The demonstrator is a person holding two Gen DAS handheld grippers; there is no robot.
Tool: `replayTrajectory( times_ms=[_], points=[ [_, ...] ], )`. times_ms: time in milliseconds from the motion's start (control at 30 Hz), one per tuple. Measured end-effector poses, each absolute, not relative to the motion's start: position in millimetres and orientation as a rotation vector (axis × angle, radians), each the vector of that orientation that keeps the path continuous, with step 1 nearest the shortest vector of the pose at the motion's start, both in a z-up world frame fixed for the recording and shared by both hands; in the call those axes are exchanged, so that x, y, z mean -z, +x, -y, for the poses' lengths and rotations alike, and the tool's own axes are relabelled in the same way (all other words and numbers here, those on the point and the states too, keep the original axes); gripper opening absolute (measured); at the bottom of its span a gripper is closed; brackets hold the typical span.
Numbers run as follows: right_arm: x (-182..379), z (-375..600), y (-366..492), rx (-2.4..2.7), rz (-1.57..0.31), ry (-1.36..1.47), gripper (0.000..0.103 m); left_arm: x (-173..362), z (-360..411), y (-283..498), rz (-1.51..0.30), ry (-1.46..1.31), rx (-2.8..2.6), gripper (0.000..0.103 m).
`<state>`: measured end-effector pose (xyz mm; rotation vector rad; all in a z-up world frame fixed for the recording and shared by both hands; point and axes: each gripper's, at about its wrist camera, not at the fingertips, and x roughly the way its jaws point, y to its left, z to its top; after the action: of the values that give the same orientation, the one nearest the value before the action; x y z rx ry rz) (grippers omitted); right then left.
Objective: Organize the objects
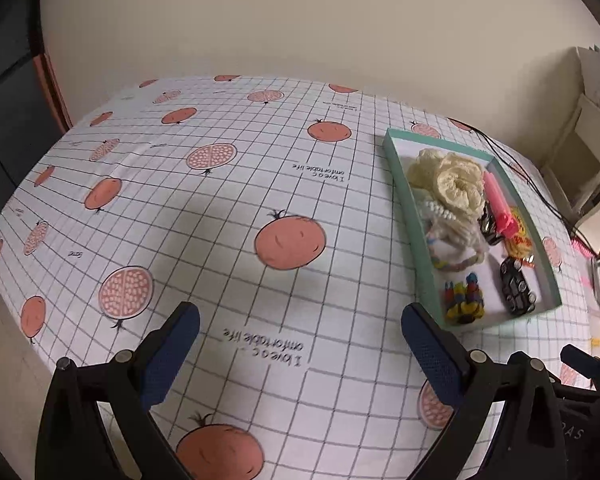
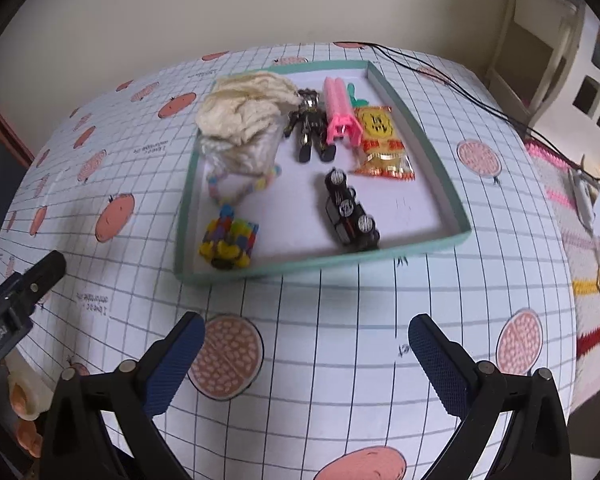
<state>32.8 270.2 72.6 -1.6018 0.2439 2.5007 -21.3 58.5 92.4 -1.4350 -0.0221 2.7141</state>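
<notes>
looks pretty much done, everything's sitting in the teal tray and both the left gripper and right gripper hang spread wide, holding nothing

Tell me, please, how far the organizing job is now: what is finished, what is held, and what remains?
Done, it seems: the cream knit piece, toy car, pink clip, snack packet, dark figure and colourful bead charm all lie inside the teal tray. In hand: nothing; the left gripper and right gripper are open and empty. Left: no loose object shows on the tablecloth.
</notes>
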Motion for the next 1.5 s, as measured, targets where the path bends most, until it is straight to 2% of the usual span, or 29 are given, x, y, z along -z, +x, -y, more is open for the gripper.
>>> replayTrajectory(
  times_ms=[300,433,833,1500],
  points=[
    [-49,-266,55,-2.476,-0.214,-1.588,0.103,-67,-43,2,-0.005,-1.458,-2.712,0.101],
    [-40,-262,57,-2.483,-0.212,-1.590,0.103,-54,-42,8,-0.074,-1.463,-2.732,0.101],
    [-26,-261,50,-2.490,-0.238,-1.550,0.103,-31,-45,4,-0.074,-1.526,-2.696,0.101],
    [-17,-249,50,-2.495,-0.165,-1.530,0.103,-8,-41,1,-0.026,-1.554,-2.693,0.101]
  ],
)
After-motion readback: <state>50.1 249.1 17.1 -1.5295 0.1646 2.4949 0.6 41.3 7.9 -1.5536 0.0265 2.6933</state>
